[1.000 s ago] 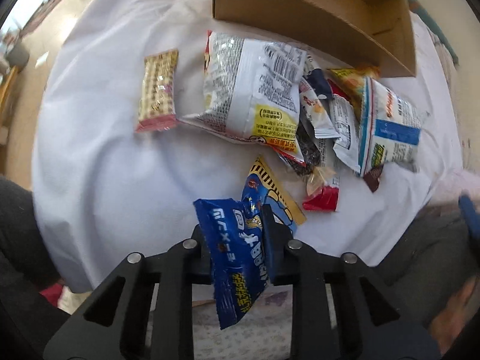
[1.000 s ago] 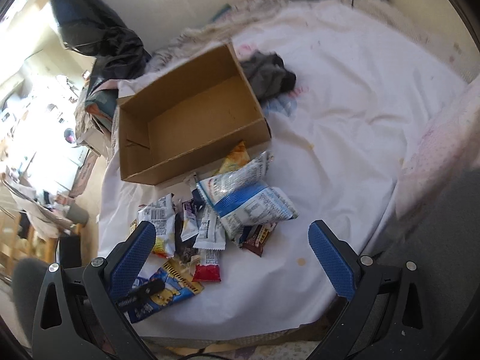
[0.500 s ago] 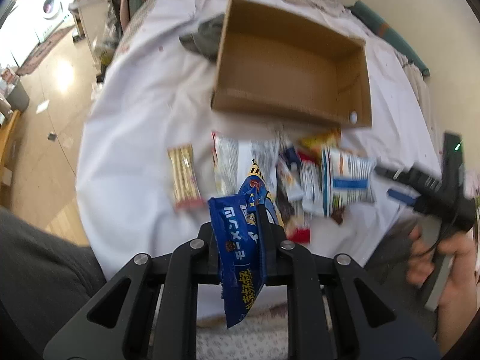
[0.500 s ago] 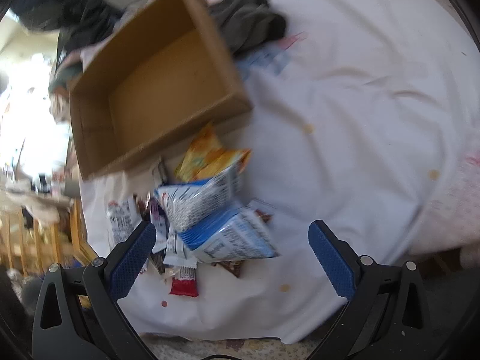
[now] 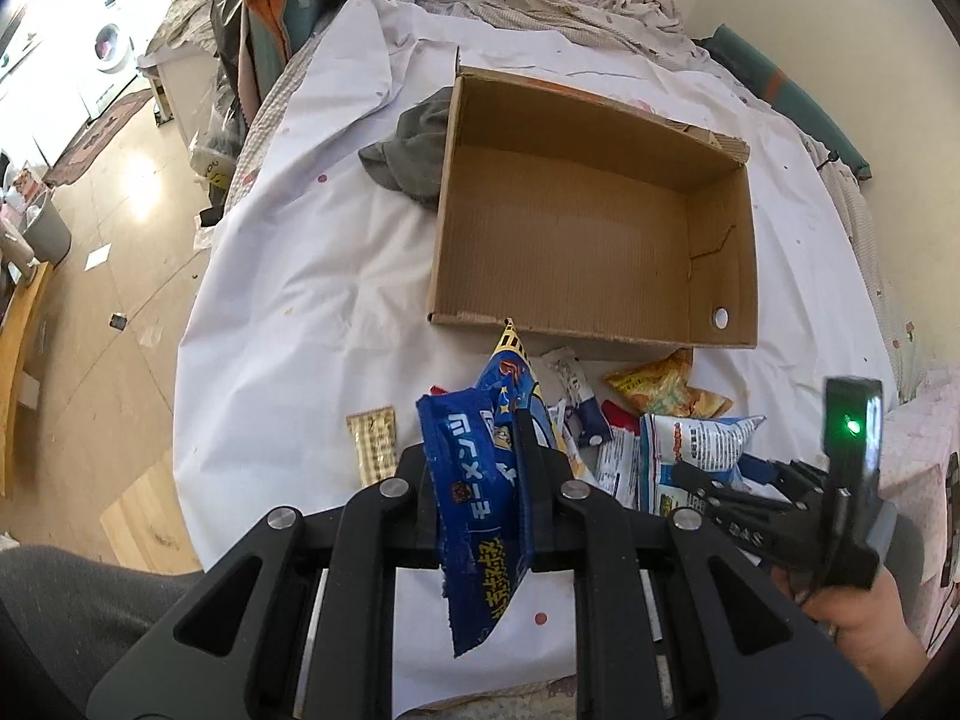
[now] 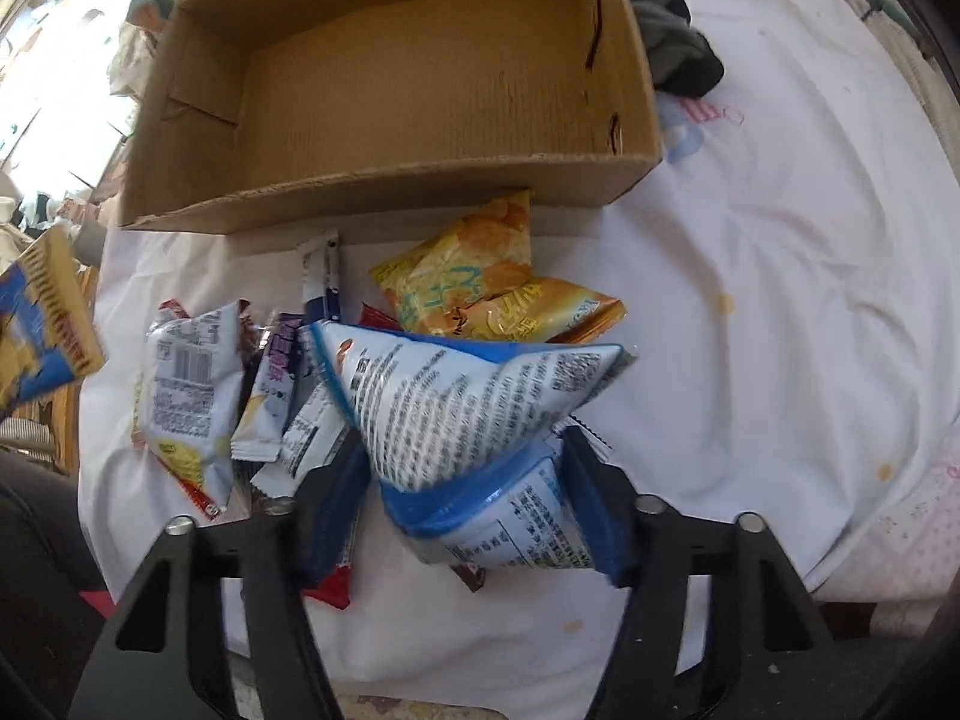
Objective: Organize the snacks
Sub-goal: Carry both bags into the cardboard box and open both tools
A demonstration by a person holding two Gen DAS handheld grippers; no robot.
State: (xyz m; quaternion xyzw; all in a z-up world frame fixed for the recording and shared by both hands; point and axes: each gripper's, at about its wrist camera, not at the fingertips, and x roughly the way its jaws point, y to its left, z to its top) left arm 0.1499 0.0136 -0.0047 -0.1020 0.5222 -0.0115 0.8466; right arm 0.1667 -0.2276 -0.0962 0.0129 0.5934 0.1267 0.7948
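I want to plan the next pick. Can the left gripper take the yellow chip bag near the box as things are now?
Probably not yet. The left gripper is shut on the blue snack packet, so its fingers are occupied. The yellow chip bag lies uncovered in front of the cardboard box, so the way looks free once the packet is released.

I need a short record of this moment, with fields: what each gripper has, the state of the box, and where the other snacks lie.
left gripper: shut on the blue snack packet, held above the sheet
right gripper: jaws have just been closing around the white and blue bag
cardboard box: open, no snacks inside
other snacks: heaped on the white sheet before the box
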